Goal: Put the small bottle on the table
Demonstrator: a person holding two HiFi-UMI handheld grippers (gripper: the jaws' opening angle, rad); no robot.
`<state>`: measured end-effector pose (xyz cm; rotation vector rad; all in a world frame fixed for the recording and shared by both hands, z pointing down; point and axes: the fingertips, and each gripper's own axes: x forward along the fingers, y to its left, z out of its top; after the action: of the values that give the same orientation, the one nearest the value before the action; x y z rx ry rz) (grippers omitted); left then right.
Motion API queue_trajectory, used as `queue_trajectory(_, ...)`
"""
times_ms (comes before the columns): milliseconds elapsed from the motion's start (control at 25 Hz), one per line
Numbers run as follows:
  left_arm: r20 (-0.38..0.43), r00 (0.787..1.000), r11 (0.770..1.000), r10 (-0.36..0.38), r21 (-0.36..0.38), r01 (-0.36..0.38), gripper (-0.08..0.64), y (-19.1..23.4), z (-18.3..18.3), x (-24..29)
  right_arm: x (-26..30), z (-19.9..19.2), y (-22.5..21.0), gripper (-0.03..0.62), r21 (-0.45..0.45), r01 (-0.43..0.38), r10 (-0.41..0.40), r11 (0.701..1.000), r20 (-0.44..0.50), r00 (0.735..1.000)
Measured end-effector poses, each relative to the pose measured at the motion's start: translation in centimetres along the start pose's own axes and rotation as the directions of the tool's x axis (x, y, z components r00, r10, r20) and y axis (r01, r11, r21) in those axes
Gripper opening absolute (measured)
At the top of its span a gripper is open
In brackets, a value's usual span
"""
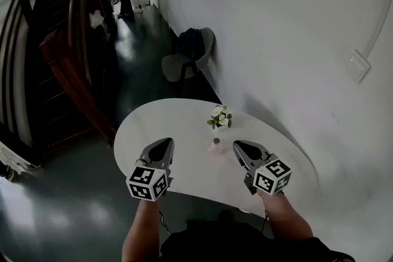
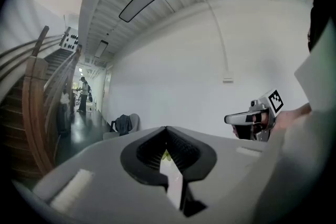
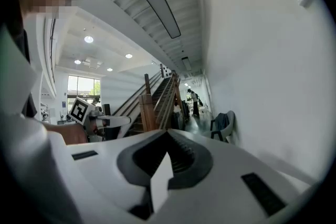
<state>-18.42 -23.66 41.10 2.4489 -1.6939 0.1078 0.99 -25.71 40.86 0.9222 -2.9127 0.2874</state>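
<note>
Left claw (image 1: pixel 166 142) & right claw (image 1: pixel 237 145) sit low centre, both pressed together, nothing pinched. Grey shells, black ribbed pads, cubes w/ black-white square markers. Small bottle (image 1: pixel 215 145) stands upright on white table (image 1: pixel 153 126), between the two tips, nearer the right one, touching neither. It's pale pinkish & squat; any print too small to read. Just above it in frame: small pot of white flowers (image 1: pixel 220 117). Tabletop smooth, rounded edge. Upper centre: grey shell chair (image 1: pixel 176 64) w/ dark garment (image 1: pixel 187 40). Upper left: brown wooden stairs (image 1: pixel 67 77). Lower left: glossy dark floor (image 1: pixel 73 193).
</note>
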Motion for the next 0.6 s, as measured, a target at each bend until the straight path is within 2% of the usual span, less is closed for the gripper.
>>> queue_trajectory(120, -0.011, 1.000, 1.000, 0.001, -0.005, -0.001, 0.011, -0.5, -0.2, 0.9, -0.7, 0.2, -0.7, 0.011, -0.032, 0.007, -0.007, 0.999, 0.000, 1.000)
queue_trajectory(600, -0.032, 0.999, 1.000, 0.022, -0.003, -0.022, 0.011, -0.4, -0.4, 1.7, -0.7, 0.7, -1.7, 0.011, -0.040, 0.006, -0.005, 0.999, 0.012, 1.000)
